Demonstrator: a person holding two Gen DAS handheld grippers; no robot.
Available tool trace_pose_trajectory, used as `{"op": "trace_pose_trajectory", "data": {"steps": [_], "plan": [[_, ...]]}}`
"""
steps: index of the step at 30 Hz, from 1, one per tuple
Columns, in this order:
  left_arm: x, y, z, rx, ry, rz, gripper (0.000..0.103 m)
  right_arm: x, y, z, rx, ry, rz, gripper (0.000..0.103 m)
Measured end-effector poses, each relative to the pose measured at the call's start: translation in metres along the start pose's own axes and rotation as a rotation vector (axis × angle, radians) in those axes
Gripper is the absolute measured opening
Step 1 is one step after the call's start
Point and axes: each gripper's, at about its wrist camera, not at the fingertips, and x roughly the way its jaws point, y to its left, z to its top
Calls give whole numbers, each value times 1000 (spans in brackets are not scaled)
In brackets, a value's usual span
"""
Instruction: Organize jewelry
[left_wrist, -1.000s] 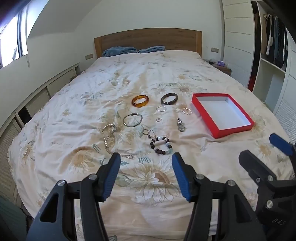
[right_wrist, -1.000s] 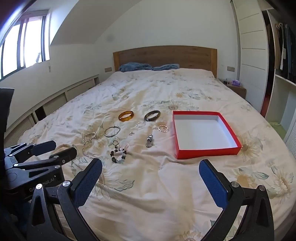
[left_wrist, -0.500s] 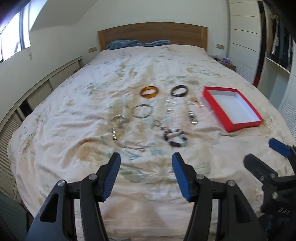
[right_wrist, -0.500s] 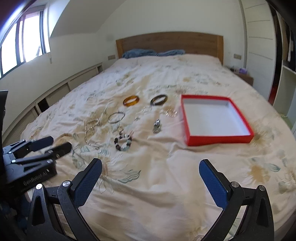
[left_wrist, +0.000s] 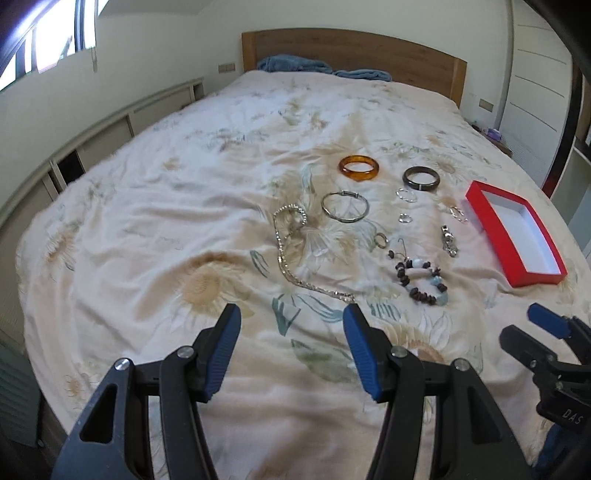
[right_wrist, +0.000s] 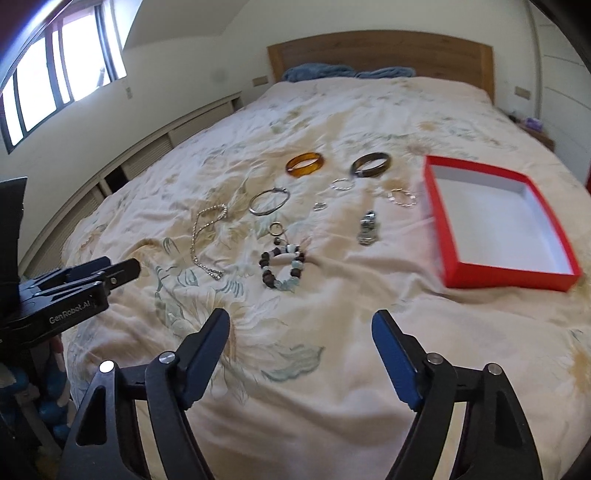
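Floral bedspread (left_wrist: 147, 206) carries everything; nothing is boxed yet, so I read this as the approach to the first pick. Left to right on the bed: left claw (left_wrist: 291, 345) spread, empty, hanging over the near edge just short of the silver chain (left_wrist: 286, 254). Mid-bed: thin silver bangle (left_wrist: 345, 206), amber bangle (left_wrist: 359, 168), dark bangle (left_wrist: 421, 179), small rings, beaded bracelet (right_wrist: 282, 267), metal charm (right_wrist: 368, 232). Right claw (right_wrist: 301, 345) has jaws closing, nothing between them, also over the near edge. Red box (right_wrist: 461, 273) sits empty toward the bed's right edge. Next, I think: drop a claw onto the nearest piece, probably the beaded bracelet, pinch low without snagging the cloth, carry it to the box.
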Motion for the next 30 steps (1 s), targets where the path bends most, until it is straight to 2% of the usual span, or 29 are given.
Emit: {"op": "trace_pose_trajectory", "data": {"steps": [8,19,21,26,30], "plan": [[47,2,28,-48,66,-21,56,52,3,18,-20,79,95,78],[122,17,45,-128,216,-16,53,104,-1,30,-16,157,119,78],[128,19,46,-133,231,-4,48,110,-1,32,-18,164,126,78],[137,21,45,-119,250,38,29,121,0,35,-23,178,122,69],[140,24,43,-120,258,54,20,127,2,34,-42,196,104,62]]}}
